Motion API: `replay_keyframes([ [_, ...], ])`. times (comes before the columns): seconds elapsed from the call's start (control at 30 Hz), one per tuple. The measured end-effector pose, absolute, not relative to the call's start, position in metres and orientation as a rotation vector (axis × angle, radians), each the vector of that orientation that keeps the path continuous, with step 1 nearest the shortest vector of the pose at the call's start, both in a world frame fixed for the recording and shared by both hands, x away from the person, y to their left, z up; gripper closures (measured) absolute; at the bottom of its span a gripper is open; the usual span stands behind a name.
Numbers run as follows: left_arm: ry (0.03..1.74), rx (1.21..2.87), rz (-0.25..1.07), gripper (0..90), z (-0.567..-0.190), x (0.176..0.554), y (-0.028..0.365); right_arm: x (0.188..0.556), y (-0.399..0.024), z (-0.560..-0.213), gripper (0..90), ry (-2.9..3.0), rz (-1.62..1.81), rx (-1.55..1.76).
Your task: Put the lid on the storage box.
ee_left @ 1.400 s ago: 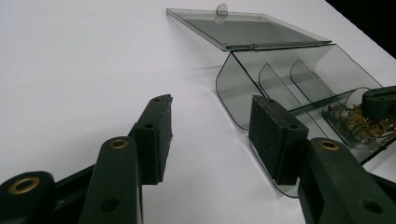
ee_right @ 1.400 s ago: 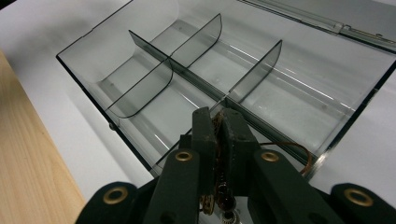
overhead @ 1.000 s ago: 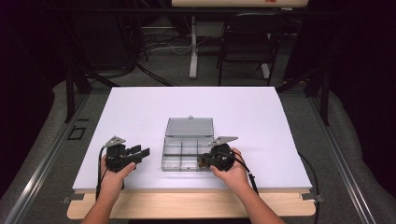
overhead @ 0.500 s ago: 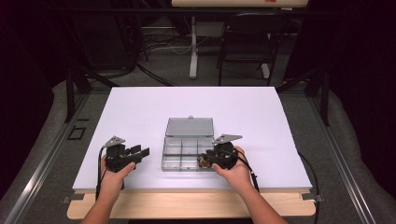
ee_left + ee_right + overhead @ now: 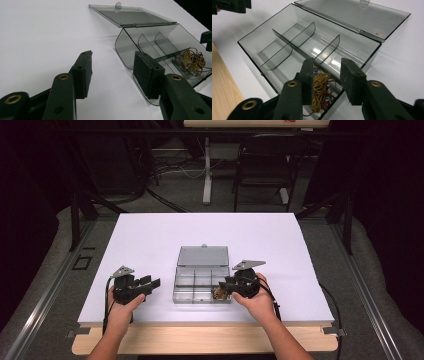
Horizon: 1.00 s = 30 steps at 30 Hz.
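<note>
A smoky clear compartment box (image 5: pixel 196 281) sits near the table's front edge, its lid (image 5: pixel 202 256) lying open flat behind it. A tangle of gold jewellery (image 5: pixel 320 90) lies in the front right compartment (image 5: pixel 219 293). My right gripper (image 5: pixel 327 72) hangs just over that tangle, also seen from above (image 5: pixel 226 287). Its jaws have just been opening and stand apart, with the jewellery below and between them, no pad pressing on it. My left gripper (image 5: pixel 112 68) rests open on the table left of the box (image 5: pixel 150 283), nothing between its jaws.
The other compartments of the box (image 5: pixel 287 45) hold nothing. White table top (image 5: pixel 150 240) spreads behind and to both sides. The wooden front edge (image 5: pixel 200 337) runs under the forearms. A chair (image 5: pixel 262 165) and a stand stay beyond the table.
The right gripper's jaws have spread apart over the front right compartment, where the jewellery lies. The left gripper has stayed where it was.
</note>
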State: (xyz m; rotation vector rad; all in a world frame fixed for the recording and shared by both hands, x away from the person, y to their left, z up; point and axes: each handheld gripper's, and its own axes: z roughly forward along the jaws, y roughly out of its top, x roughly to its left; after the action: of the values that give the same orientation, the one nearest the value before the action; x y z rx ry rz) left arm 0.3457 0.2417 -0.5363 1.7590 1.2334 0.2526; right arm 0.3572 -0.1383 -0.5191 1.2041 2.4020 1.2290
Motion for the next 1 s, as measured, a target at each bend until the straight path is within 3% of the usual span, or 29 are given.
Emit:
replay_keyframes([
  [1.0, 1.221, 1.787, 0.237, 52.4, -0.538, 0.348, 0.233, 0.365, -0.154, -0.506, 53.0, 2.377, 1.211, 1.241],
])
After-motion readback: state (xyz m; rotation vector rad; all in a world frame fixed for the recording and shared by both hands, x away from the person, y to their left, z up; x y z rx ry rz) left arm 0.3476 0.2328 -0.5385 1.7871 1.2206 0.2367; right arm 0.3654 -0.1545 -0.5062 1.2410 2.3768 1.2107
